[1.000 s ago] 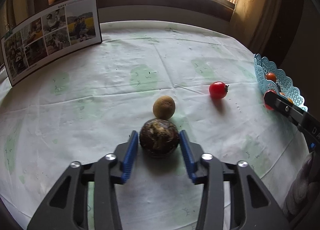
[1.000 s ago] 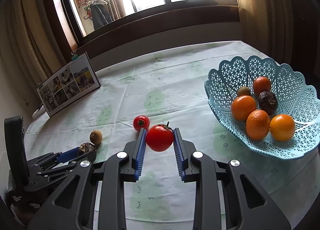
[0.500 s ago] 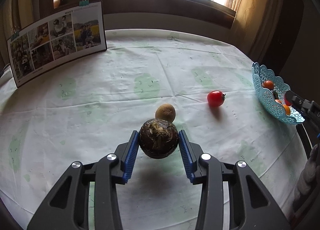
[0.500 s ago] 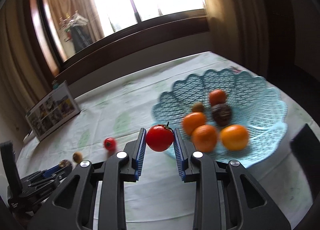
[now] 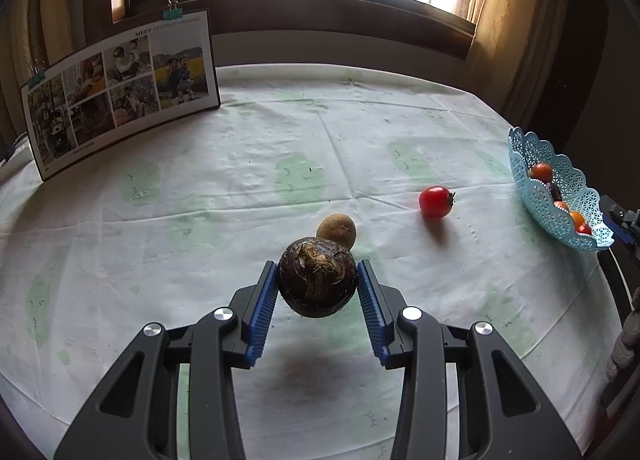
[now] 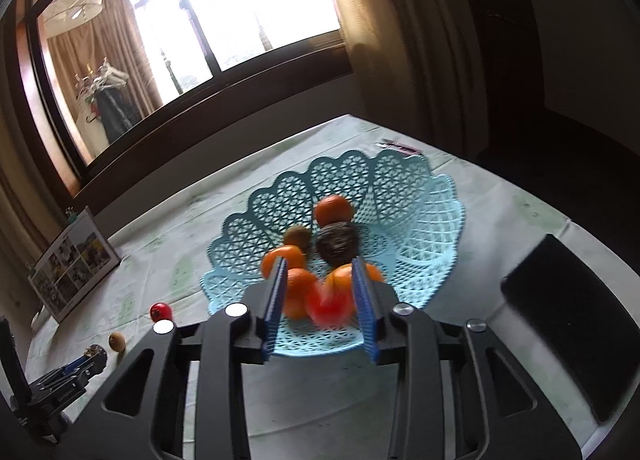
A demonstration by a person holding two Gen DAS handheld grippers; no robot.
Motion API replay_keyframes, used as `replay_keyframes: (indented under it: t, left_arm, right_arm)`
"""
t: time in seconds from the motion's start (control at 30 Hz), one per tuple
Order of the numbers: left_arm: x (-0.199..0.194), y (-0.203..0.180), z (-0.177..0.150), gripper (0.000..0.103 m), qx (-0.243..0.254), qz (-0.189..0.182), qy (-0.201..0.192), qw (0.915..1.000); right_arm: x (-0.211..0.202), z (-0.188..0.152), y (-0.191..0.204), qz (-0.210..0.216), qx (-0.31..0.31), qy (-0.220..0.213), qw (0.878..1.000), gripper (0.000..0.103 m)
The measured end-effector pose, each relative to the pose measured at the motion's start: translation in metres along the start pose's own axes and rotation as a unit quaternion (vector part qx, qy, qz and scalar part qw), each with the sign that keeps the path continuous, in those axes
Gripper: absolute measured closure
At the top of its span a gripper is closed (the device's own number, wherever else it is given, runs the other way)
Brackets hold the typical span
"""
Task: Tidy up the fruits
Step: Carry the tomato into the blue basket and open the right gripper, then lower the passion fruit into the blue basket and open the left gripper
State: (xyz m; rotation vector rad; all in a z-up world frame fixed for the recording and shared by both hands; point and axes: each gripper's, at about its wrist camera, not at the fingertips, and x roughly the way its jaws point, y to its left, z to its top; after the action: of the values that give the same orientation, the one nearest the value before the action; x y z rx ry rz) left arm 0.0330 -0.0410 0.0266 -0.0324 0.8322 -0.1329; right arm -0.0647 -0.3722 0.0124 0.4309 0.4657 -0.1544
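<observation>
Over the tablecloth [image 5: 240,164], a dark round fruit [image 5: 317,282] is pinched clear of the cloth by the left gripper [image 5: 317,292]. Above the blue basket [image 6: 420,212] at the table's edge, the right gripper [image 6: 320,300] is spread wide, a blurred tomato [image 6: 330,304] seen loose between its fingers. Open cloth is left around a second tomato [image 5: 435,202] and a kiwi [image 5: 338,229].

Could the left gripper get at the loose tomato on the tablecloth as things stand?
Probably not yet: the left gripper is shut on the dark fruit, so its jaws are occupied. The tomato itself lies in the open, ahead and to the right, with bare cloth around it and the kiwi well aside.
</observation>
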Motion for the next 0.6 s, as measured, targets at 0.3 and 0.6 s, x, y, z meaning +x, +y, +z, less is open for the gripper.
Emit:
replay_keyframes:
  t: [0.3, 0.6]
  left_arm:
    - [-0.016, -0.024, 0.006, 0.062, 0.029, 0.005, -0.016, 0.9994]
    - [-0.012, -0.070, 0.019, 0.062, 0.064, -0.025, -0.017, 0.9975]
  right_arm:
    - [-0.005, -0.005, -0.018, -0.025, 0.024, -0.029, 0.999, 0.056]
    - [-0.010, -0.010, -0.018, -0.040, 0.014, -0.060, 0.997, 0.056]
